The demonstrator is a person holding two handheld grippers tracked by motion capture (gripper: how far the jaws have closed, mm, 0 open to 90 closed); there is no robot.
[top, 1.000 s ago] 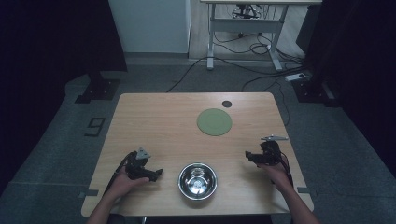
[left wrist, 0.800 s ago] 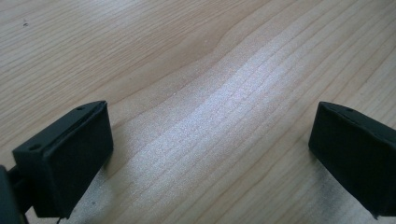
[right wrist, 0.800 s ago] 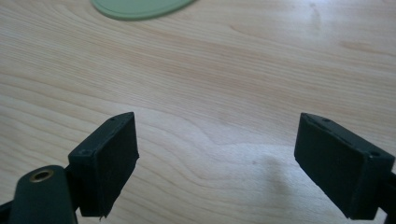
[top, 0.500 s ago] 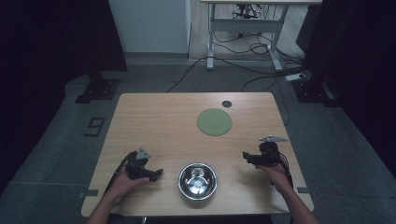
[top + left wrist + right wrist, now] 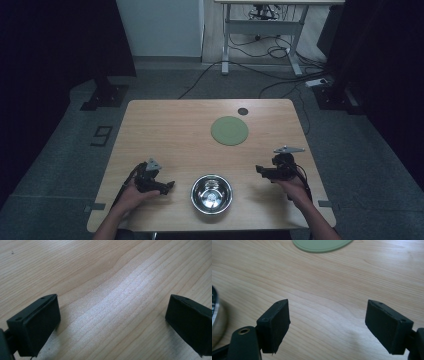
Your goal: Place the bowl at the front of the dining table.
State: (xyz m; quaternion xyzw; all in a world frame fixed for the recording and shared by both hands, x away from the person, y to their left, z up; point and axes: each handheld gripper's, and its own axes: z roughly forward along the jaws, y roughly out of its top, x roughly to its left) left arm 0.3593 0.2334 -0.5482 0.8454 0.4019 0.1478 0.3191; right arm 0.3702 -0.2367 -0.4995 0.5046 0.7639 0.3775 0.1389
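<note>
The left gripper [image 5: 167, 186] sits low over the near left part of the table [image 5: 165, 130], held in the person's left hand [image 5: 132, 195]. In the left gripper view its jaws stand wide apart with nothing between them but bare wood grain [image 5: 112, 302]. Its grey three-cornered plate [image 5: 153, 164] rides on top, and its jaws point toward the bowl [image 5: 211, 192], which stands just beside them, toward the table's middle.

The right gripper [image 5: 260, 170] is held by the right hand [image 5: 295, 187] at the near right part of the table. In the right gripper view [image 5: 325, 322] its jaws are likewise spread wide and hold nothing; only wood lies between them. Its grey plate [image 5: 288, 149] sticks up above it. The jaws point inward toward the bowl, whose shiny metal rim [image 5: 215, 312] shows at the left edge of the right gripper view, near the jaw on that side but not touching it.

The bowl lies between the two grippers, at the near edge of the table, upright and empty-looking. Farther out from the right gripper, ahead of its jaws, lies a flat green disc [image 5: 322, 245] [image 5: 229, 130]. Beyond the disc, close to the far edge, is a small dark round spot [image 5: 243, 111].
</note>
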